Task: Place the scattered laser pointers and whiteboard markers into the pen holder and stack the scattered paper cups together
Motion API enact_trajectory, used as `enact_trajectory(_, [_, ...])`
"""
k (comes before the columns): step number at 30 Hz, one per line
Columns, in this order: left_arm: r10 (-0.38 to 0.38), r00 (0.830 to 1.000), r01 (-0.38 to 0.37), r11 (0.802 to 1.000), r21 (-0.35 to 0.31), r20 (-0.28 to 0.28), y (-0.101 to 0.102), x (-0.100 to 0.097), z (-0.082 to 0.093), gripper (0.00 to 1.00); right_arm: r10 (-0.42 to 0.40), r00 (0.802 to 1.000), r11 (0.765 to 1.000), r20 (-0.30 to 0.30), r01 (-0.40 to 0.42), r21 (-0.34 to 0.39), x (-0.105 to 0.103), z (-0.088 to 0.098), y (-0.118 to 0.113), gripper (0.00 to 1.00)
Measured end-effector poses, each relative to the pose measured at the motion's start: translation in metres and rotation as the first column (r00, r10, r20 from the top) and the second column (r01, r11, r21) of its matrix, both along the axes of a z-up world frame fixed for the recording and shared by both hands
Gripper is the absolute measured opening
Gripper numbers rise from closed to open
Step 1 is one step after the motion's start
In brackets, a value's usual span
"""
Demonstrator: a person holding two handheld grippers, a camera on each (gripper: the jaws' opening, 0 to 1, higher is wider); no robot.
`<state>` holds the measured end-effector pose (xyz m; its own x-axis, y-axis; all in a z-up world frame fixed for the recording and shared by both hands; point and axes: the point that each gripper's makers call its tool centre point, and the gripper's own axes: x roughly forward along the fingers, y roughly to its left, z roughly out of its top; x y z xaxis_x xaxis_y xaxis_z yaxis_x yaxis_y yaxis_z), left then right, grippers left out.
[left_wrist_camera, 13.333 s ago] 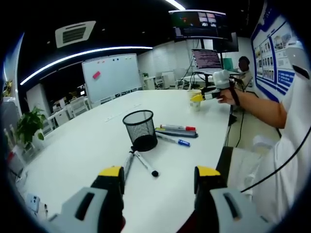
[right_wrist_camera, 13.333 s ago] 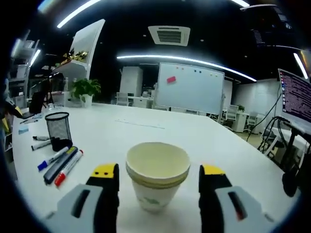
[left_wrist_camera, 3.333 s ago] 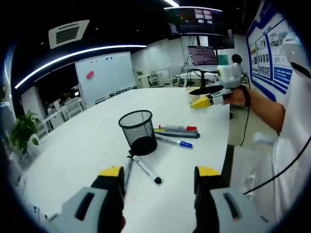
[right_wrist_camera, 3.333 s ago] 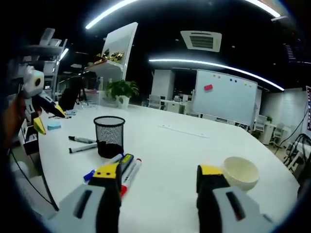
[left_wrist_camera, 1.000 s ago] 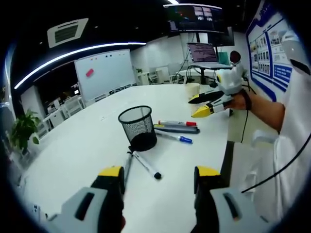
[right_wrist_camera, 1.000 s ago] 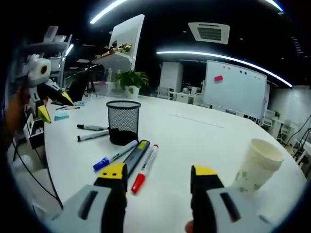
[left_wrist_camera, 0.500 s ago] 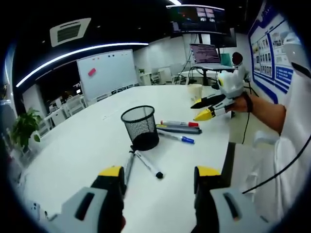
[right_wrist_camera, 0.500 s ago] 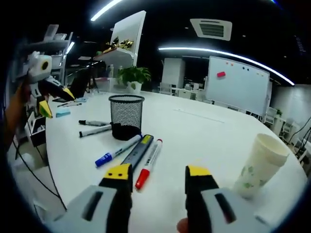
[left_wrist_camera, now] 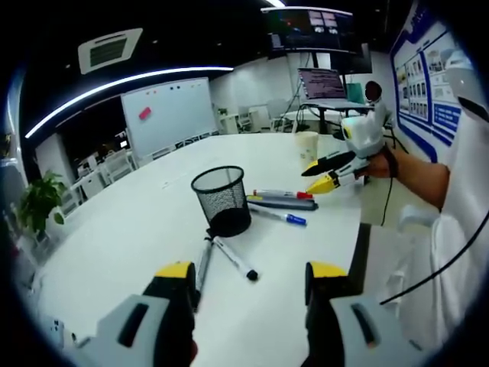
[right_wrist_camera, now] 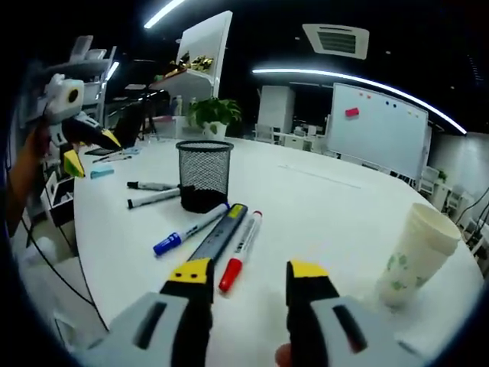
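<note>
Left gripper view: the left claw [left_wrist_camera: 248,279] hangs over the white counter [left_wrist_camera: 130,229], jaws spread wide, nothing between them. The black mesh pen holder [left_wrist_camera: 221,200] stands upright at 12 o'clock from the claw. Two black-capped markers [left_wrist_camera: 223,258] lie at its near foot, touching it. At the holder's 3 o'clock lie a red-capped marker [left_wrist_camera: 281,194], a dark laser pointer [left_wrist_camera: 284,203] and a blue-capped marker [left_wrist_camera: 279,217], side by side. Stacked paper cups [left_wrist_camera: 307,147] stand farther off, at 1 o'clock.

Right gripper view: the right claw [right_wrist_camera: 248,277] has its jaws partly apart and holds nothing. The red-capped marker [right_wrist_camera: 239,254] lies just ahead of the left jaw, the laser pointer [right_wrist_camera: 219,232] and blue-capped marker [right_wrist_camera: 188,229] beside it at 11 o'clock. Pen holder [right_wrist_camera: 204,176] behind them; paper cups [right_wrist_camera: 416,254] upright at 3 o'clock. The left claw [right_wrist_camera: 85,147] shows at 9 o'clock, open.
</note>
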<state>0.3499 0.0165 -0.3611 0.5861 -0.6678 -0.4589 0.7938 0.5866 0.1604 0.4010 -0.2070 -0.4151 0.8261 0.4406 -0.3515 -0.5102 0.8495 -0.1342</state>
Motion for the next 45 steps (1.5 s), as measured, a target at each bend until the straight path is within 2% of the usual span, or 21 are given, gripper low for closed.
enact_trajectory(7, [-0.003, 1.000, 0.003, 1.000, 0.001, 0.003, -0.001, 0.000, 0.002, 0.59, 0.011, 1.000, 1.000, -0.013, -0.011, -0.007, -0.001, -0.001, 0.001, 0.37])
enact_trajectory(11, [-0.001, 1.000, 0.001, 1.000, -0.002, 0.004, -0.001, -0.001, 0.002, 0.59, 0.014, 0.999, 1.000, -0.029, -0.013, 0.023, -0.002, -0.002, 0.003, 0.34])
enact_trajectory(24, [0.001, 1.000, 0.000, 1.000, -0.005, 0.009, 0.001, -0.001, 0.003, 0.59, 0.017, 0.999, 1.000, -0.043, -0.016, 0.003, -0.003, -0.010, 0.005, 0.32])
enact_trajectory(34, [-0.012, 1.000, 0.012, 1.000, -0.018, 0.006, -0.002, -0.005, 0.003, 0.59, 0.006, 0.996, 1.000, -0.085, -0.006, -0.004, -0.003, -0.022, 0.003, 0.29])
enact_trajectory(38, [-0.014, 1.000, 0.014, 0.999, -0.031, 0.001, -0.002, -0.005, 0.004, 0.58, 0.006, 0.996, 1.000, -0.087, -0.006, 0.001, -0.003, -0.022, 0.005, 0.27])
enact_trajectory(41, [-0.004, 1.000, 0.004, 1.000, -0.023, 0.000, 0.001, -0.004, 0.002, 0.58, 0.001, 0.994, 1.000, -0.110, 0.000, 0.003, -0.003, -0.025, 0.005, 0.19])
enact_trajectory(45, [0.000, 1.000, 0.000, 1.000, -0.025, -0.002, 0.002, -0.004, 0.002, 0.58, -0.008, 0.994, 1.000, -0.112, 0.009, 0.012, -0.001, -0.025, 0.004, 0.18])
